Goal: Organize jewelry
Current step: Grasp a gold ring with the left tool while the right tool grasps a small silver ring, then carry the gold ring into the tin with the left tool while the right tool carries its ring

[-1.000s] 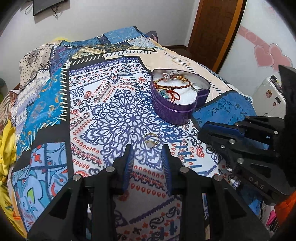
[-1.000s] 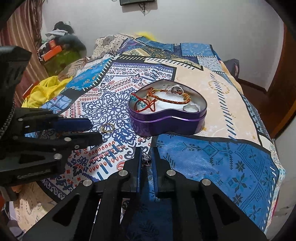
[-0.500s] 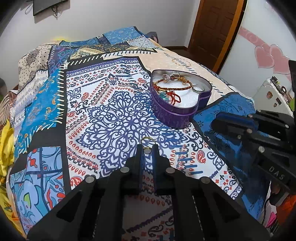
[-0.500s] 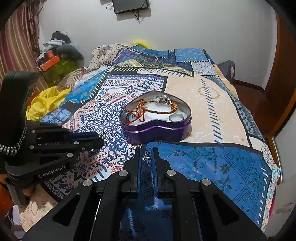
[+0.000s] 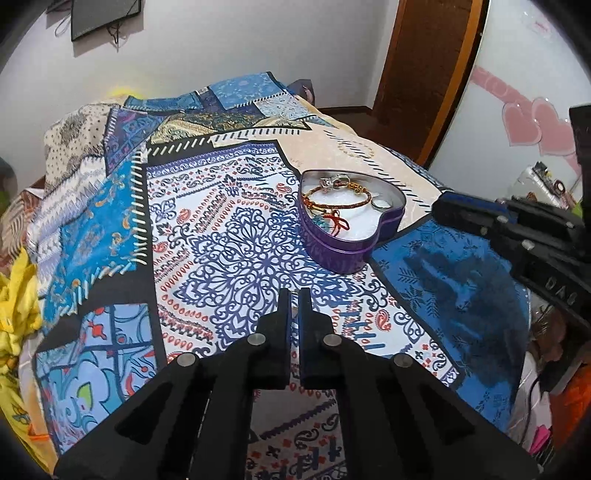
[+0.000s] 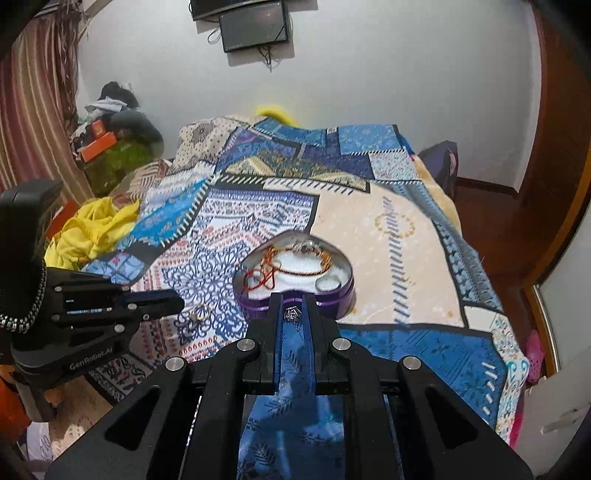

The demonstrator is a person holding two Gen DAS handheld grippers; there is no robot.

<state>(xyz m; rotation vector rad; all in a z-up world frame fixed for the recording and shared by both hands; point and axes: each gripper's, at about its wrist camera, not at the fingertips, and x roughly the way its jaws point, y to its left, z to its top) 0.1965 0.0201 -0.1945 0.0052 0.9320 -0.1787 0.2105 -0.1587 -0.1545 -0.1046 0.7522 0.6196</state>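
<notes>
A purple heart-shaped tin (image 5: 334, 254) sits open on a patchwork bedspread (image 5: 221, 236), and everything else is gathered round it. Inside the tin, on its white lining, lie a red and gold bracelet (image 5: 334, 201), a tangle of red thread (image 5: 338, 221), a silver ring (image 5: 379, 204) and a sparkly silver piece (image 5: 332, 181) at the far rim.

The right gripper (image 6: 293, 297) hangs just in front of the tin's near wall (image 6: 255, 308), its fingers closed on a small silver trinket (image 6: 293, 314) pinched between the tips. From this side the black fingers cover part of the tin's front, so its near edge is partly hidden.

The left gripper (image 6: 181, 299) is off to the left of the tin, above the blue and white lace-patterned patch. Its fingers (image 5: 284, 306) are drawn nearly together, with only a thin slit between them. A gold ring (image 6: 197, 314) sits right at their tips and looks to be nipped there, though from the gripper's own camera the ring cannot be seen. In that view the right gripper (image 5: 437, 212) reaches in from the right of the tin over the deep blue patch.

Further out from the tin, a heap of yellow cloth (image 6: 96, 229) lies at the bed's left edge, with a pile of clutter (image 6: 110, 140) and a striped curtain (image 6: 33, 110) behind it. A dark screen (image 6: 255, 26) hangs on the far wall, a brown door (image 5: 424, 55) stands to the right, and pink heart stickers (image 5: 535, 122) mark the pale surface beside it.
</notes>
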